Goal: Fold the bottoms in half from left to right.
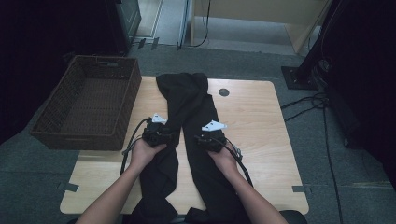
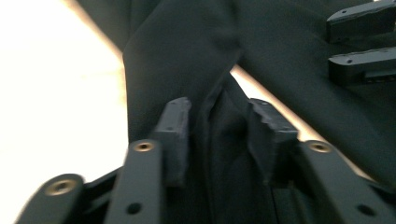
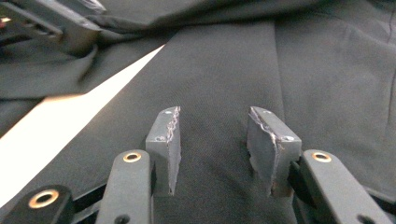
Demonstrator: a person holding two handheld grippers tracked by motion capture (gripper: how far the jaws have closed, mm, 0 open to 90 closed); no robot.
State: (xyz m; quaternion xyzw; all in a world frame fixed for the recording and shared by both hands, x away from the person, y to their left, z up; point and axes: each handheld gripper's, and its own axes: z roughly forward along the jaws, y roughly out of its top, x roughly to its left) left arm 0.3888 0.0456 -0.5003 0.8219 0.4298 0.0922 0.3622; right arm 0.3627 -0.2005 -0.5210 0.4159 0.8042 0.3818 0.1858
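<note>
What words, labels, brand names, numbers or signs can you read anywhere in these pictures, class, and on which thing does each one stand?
None: no readable text in any view.
Black trousers: plain cloth, no visible label or tag.
Woven basket: no label.
Wooden table: bare, apart from a dark round spot with no lettering.
Left gripper and right gripper: screws and worn pads, no markings.
</note>
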